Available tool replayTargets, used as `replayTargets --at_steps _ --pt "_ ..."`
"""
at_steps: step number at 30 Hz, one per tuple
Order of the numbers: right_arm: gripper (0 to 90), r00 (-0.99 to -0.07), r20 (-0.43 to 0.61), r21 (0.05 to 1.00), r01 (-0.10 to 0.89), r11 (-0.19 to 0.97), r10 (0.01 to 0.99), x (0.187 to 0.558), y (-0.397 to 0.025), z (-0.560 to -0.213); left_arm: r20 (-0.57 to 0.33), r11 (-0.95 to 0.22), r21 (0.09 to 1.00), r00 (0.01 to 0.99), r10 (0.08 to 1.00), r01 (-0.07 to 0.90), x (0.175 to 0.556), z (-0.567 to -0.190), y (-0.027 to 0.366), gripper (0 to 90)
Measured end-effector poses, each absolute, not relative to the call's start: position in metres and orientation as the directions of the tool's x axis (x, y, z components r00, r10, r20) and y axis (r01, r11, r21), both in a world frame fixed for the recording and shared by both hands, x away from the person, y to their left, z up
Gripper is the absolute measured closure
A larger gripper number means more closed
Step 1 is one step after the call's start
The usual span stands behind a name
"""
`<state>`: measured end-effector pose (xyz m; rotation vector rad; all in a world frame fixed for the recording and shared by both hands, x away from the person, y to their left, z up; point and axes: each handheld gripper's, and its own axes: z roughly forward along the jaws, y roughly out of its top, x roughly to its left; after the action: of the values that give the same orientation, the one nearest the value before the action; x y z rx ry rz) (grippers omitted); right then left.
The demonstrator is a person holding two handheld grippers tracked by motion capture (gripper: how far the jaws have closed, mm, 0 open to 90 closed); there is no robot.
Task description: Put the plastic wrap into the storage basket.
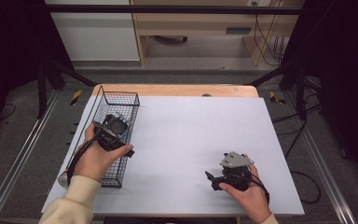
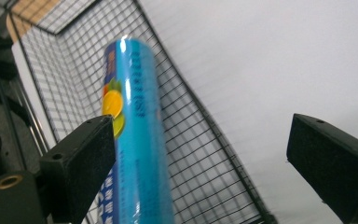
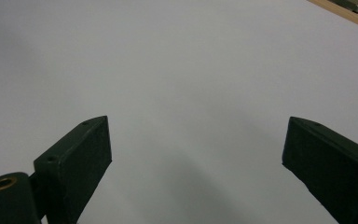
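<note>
The left gripper (image 2: 200,154) hung over the wire basket (image 2: 200,154), jaws spread wide, the blue can (image 2: 137,140) lying inside beside one jaw, ungrasped. The right gripper (image 3: 196,163) gaped, holding nothing, above the white table (image 3: 177,70).

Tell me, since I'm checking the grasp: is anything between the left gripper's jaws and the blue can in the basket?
Nothing visible. The left gripper is open, and the blue can lies in the wire basket beside one jaw.
</note>
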<state>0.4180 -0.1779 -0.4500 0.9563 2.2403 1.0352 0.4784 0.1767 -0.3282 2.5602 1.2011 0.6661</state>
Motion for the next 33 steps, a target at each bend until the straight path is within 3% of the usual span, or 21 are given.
replayTargets --at_steps 19,26,33 --pt "5.2 -0.606 -0.114 0.811 0.401 0.426 0.787 0.421 -0.189 -0.448 0.269 -0.645 0.563 0.623 0.734 0.517 0.462 -0.332 0.117 6.4" --pt "4.8 -0.606 -0.117 0.813 0.397 0.427 0.787 0.421 -0.191 -0.448 0.184 -0.544 0.680 0.603 0.776 0.491 0.459 -0.364 0.104 5.5" --pt "4.8 -0.604 -0.115 0.810 0.403 0.427 0.789 0.421 -0.192 -0.449 0.128 -0.541 0.652 0.625 0.770 0.532 0.458 -0.411 0.089 5.5"
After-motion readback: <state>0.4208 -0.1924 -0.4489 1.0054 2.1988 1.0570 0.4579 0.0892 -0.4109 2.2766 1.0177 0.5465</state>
